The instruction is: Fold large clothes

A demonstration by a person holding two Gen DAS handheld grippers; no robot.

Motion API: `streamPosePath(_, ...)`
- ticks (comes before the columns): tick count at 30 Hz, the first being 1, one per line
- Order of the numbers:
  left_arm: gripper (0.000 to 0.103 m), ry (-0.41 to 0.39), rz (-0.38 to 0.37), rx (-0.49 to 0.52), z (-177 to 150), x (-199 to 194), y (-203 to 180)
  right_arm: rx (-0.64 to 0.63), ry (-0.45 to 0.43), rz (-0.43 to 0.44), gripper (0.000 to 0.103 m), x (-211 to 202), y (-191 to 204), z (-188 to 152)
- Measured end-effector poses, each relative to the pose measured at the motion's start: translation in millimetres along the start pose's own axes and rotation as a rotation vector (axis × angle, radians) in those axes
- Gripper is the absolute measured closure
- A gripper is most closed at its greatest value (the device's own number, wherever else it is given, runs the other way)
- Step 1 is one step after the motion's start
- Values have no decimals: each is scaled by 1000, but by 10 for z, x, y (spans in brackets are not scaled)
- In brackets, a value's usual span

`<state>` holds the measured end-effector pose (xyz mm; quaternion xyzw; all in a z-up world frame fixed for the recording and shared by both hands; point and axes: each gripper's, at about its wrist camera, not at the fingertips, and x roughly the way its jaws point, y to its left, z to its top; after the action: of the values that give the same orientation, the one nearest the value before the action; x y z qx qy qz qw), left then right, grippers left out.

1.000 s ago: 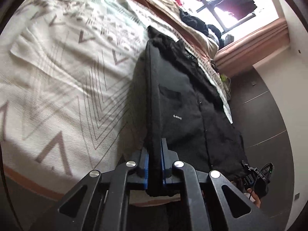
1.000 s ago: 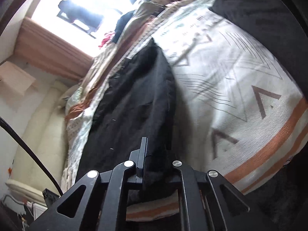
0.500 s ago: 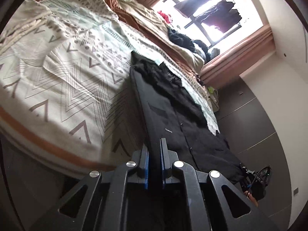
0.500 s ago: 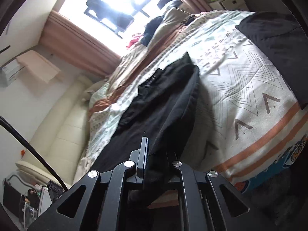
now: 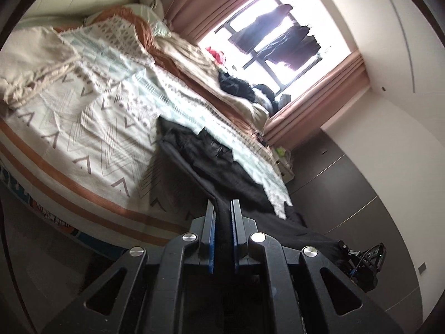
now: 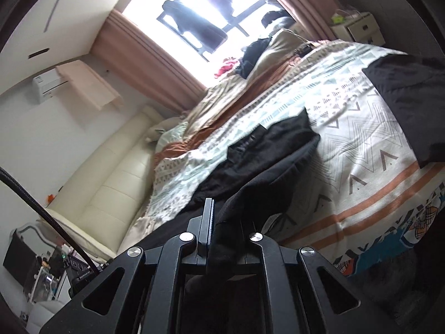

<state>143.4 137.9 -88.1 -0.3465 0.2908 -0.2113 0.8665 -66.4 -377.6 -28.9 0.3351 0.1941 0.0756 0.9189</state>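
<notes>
Your left gripper (image 5: 222, 217) has its blue-lined jaws clamped on an edge of the large black fabric garment (image 5: 205, 161), and your right gripper (image 6: 225, 222) is likewise closed on a bunch of the same cloth, though its right finger is hidden under the fabric. The garment runs from both grips up and away onto the bed with the white, chevron-patterned and orange-striped blanket (image 5: 91, 139), its near part hanging off the bed's foot edge, its far part lying on the blanket, with a flap of pale blanket lapping over one side of it. To do this step well, I judge you should keep both grips level and the edge between them taut, so the fold line falls straight instead of sagging in the middle. Watch the bed's near edge: cloth dragged over it may snag or pull the blanket along. To the right lies a second dark folded cloth (image 6: 406, 105) on the blanket; keep clear of it. Beyond the garment the blanket offers open room, before the rumpled beige bedding (image 5: 33, 64) and the piled clothes (image 5: 236, 83) by the curtained window (image 5: 281, 39).
</notes>
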Motion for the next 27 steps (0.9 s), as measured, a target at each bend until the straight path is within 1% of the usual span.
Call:
streamPosePath(5, 92, -59, -27, 21, -24, -346, -135, -31, -28, 30, 97, -245, 110, -24)
streamPosePath(9, 92, -81, -32, 32, -42, -457, -177, -49, -37, 39, 97, -343, 108, -50)
streamPosePath(13, 92, -82, -21, 37, -69, -403, -155, -41, -33, 36, 97, -307, 29, -83)
streamPosePath(18, 92, -80, -14, 46, -9, -286, -162, -35, -20, 28, 97, -223, -44, -55)
streamPosePath(21, 92, -85, -9, 55, 118, -206, -187, -37, -18, 19, 97, -132, -38, 41)
streamPosePath(27, 92, -115, -5, 70, 539, 2, -289, -32, -50, 22, 97, 67, -9, 329)
